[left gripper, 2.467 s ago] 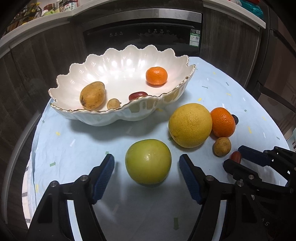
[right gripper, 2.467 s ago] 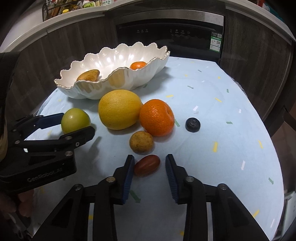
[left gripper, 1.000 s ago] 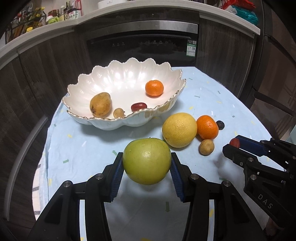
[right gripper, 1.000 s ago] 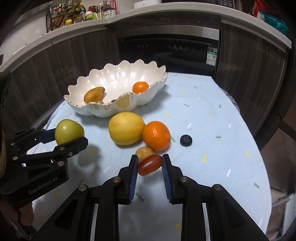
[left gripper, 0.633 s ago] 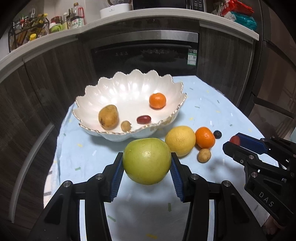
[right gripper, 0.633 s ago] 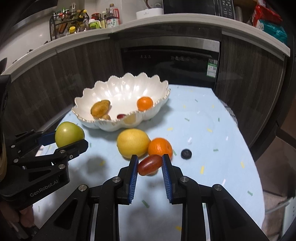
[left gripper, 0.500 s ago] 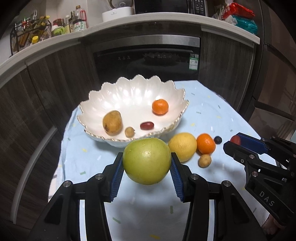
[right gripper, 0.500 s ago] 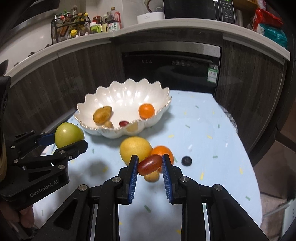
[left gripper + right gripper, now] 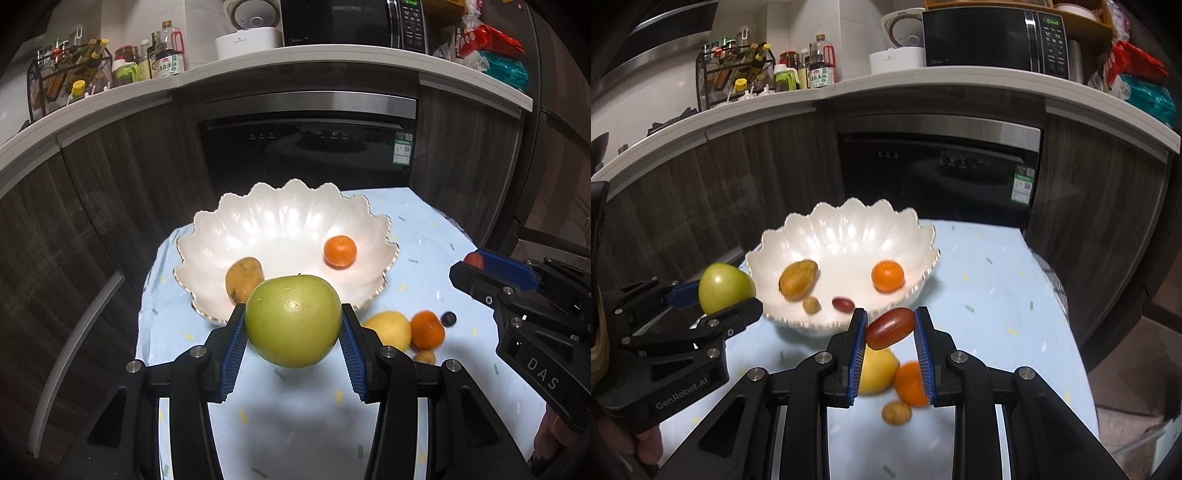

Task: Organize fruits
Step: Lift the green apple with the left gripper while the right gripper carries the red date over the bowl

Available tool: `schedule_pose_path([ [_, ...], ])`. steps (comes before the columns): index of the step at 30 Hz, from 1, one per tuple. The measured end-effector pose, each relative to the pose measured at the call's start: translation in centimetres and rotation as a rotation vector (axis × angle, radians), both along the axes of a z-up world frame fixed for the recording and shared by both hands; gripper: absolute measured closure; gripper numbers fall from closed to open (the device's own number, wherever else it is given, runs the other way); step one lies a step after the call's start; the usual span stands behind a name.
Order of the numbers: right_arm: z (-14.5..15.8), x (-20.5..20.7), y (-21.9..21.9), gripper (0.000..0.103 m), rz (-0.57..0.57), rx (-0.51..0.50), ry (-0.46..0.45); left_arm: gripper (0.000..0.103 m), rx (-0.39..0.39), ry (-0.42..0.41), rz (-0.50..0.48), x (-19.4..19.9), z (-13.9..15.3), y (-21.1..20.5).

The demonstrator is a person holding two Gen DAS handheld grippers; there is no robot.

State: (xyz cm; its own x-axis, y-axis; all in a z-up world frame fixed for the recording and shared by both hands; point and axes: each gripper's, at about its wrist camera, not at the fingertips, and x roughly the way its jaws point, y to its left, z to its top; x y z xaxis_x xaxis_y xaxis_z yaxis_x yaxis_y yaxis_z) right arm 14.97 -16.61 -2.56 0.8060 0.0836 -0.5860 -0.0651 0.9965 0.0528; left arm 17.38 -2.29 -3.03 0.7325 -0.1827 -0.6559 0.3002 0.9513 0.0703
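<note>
Left gripper (image 9: 293, 334) clamps the green apple (image 9: 293, 320), right gripper (image 9: 891, 334) pinches the red date (image 9: 891, 328). Best carry both clear over the scalloped bowl's (image 9: 775, 317) near rim, lower, then release gently.

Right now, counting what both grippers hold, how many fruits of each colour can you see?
green fruit: 1
red fruits: 2
orange fruits: 2
yellow fruit: 1
brown fruits: 3
dark berry: 1
Total: 10
</note>
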Motion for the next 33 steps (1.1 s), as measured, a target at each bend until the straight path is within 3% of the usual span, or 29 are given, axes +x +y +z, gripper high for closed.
schedule_pose_path([
  [12,0.1,4.5,0.7,0.076,0.027,-0.002,0.001,0.055,0.001,0.011,0.007,4.0,-0.4,0.3],
  [33,-3.5,10.6,0.9,0.076,0.06,0.01,0.086,0.055,0.023,0.088,0.019,8.9,-4.0,0.1],
])
